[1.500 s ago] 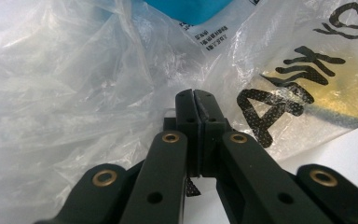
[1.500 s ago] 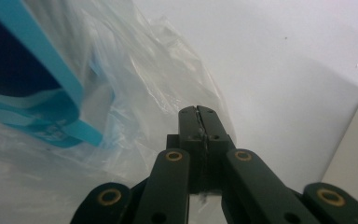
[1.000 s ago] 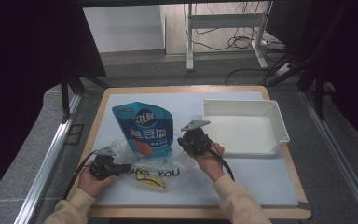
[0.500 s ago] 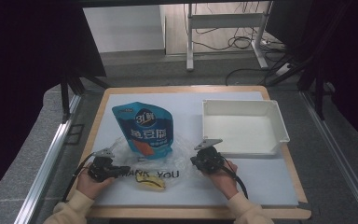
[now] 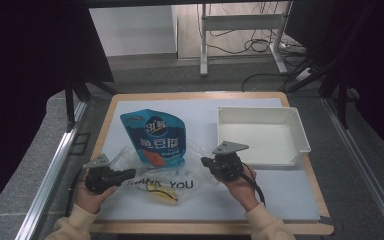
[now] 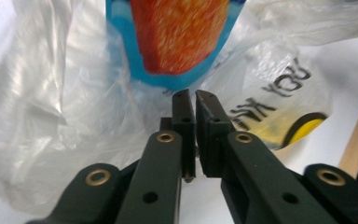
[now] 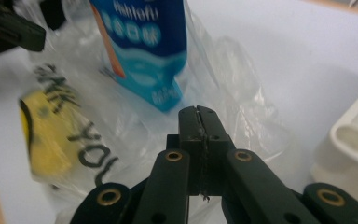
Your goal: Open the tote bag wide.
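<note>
I see the clear plastic bag (image 5: 165, 175) lying crumpled on the white table mat (image 5: 280, 195), near the front edge and left of centre, with "THANK YOU" print and a yellow mark facing up. The blue pouch (image 5: 155, 137) lies with its lower end in the bag's mouth; its top points toward the far edge.

Left gripper (image 5: 127, 173): at the front-left, level with the bag's left side. In the left gripper view its tips (image 6: 189, 100) stand a narrow slit apart; the jaws have just been opening a little. Bag film lies right ahead of them, and I cannot tell whether any is still caught between the tips.

Right gripper (image 5: 207, 162): at the bag's right edge, just in front of the white tray (image 5: 300, 131), which sits at the far-right of the mat. In the right gripper view its tips (image 7: 198, 116) are pressed together with nothing between them.
</note>
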`<act>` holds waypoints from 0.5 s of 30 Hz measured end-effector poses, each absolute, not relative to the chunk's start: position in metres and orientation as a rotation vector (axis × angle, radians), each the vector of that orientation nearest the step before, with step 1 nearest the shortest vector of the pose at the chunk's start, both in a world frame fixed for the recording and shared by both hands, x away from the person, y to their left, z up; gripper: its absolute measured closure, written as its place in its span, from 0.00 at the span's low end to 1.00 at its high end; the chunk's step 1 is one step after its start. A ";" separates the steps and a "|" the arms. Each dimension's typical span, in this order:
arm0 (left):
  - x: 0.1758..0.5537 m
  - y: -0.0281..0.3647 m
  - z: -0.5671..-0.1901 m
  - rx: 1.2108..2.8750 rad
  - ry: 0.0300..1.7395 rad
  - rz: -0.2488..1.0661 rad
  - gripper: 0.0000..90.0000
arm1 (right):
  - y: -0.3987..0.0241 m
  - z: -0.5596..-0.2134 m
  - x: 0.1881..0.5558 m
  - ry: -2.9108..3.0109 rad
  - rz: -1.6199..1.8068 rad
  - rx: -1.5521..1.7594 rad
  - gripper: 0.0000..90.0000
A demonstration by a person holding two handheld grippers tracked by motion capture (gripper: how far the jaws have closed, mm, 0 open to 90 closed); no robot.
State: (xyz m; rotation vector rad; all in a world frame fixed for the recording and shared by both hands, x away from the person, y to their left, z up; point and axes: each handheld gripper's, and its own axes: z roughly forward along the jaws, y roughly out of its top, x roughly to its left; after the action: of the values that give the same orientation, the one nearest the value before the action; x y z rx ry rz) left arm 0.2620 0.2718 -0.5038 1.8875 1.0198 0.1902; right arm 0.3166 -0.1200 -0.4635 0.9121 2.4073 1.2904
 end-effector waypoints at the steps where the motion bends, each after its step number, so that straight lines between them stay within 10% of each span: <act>1: 0.260 0.272 -0.502 1.878 1.020 0.199 0.92 | -0.121 -0.460 0.316 2.397 1.303 0.911 0.98; 15: 0.223 0.266 -0.497 1.859 1.043 0.353 0.53 | -0.138 -0.432 0.307 2.342 1.427 0.868 0.84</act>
State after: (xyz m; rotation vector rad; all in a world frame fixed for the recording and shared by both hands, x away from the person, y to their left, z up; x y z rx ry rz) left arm 0.2230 0.2661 -0.4968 1.8586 1.0427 0.3531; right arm 0.3068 -0.1378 -0.4318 0.8683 2.3424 1.4267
